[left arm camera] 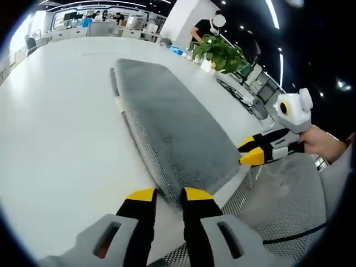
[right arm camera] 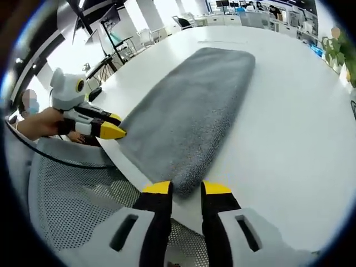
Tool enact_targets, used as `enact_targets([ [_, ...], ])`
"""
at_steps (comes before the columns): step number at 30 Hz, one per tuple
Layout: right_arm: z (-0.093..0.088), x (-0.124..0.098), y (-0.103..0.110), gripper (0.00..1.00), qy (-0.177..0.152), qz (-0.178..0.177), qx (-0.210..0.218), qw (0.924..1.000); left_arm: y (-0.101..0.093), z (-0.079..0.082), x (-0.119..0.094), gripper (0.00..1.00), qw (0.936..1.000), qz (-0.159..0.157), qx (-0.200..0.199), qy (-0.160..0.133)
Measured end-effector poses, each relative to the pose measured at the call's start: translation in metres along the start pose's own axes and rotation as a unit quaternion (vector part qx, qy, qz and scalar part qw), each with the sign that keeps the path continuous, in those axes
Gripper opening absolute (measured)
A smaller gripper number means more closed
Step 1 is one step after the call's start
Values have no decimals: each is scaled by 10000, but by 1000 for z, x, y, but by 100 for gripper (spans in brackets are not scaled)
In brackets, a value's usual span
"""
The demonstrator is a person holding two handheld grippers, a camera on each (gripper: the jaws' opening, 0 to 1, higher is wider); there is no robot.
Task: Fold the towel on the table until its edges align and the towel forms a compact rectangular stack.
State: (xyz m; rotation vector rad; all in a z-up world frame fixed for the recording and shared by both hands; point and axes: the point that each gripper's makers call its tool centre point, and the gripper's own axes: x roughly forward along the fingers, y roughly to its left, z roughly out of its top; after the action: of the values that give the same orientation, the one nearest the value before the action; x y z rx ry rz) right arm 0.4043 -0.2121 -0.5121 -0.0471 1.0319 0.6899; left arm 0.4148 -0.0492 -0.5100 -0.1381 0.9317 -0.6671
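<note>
A grey towel (left arm camera: 167,125) lies folded into a long thick strip on the white table (left arm camera: 61,139), running away from the near edge. My left gripper (left arm camera: 169,194) is shut on the towel's near corner, which sits between the yellow fingertips (left arm camera: 142,194). The right gripper (left arm camera: 250,151) comes in from the right, its yellow tips pinching the other near corner at the table edge. In the right gripper view the towel (right arm camera: 194,105) stretches ahead, and my right gripper (right arm camera: 186,188) holds its corner. The left gripper (right arm camera: 117,128), held by a hand, grips the corner at the left.
A grey mesh chair (left arm camera: 283,206) stands just below the table's near edge, also the mesh chair (right arm camera: 72,200) with a black cable across it. A potted plant (left arm camera: 219,53) stands at the far side. People and desks fill the background. Bare table surface (right arm camera: 289,128) lies beside the towel.
</note>
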Motion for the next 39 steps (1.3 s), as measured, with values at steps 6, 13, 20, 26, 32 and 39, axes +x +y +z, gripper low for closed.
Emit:
enact_targets([
  [6,-5,3,7,13,27,51,207,9998,-2,0,4,12,10000,0,-95,-11],
  [13,1,3,6,4,-112,193,319,9992,0,-1,4,12,10000,31,39,33],
  [20,13,-9,14,2,-404,232,668,9967,-2,6,-3,23,9964,244,808,120],
  [26,27,-20,23,2,-628,272,794,9945,-21,13,-4,35,9797,314,1959,287],
  [32,50,-24,23,2,-931,375,895,9909,-55,13,11,39,9613,-14,2719,444],
  [39,70,-33,32,2,-1141,445,845,9889,-74,8,28,39,9410,-83,3325,623],
])
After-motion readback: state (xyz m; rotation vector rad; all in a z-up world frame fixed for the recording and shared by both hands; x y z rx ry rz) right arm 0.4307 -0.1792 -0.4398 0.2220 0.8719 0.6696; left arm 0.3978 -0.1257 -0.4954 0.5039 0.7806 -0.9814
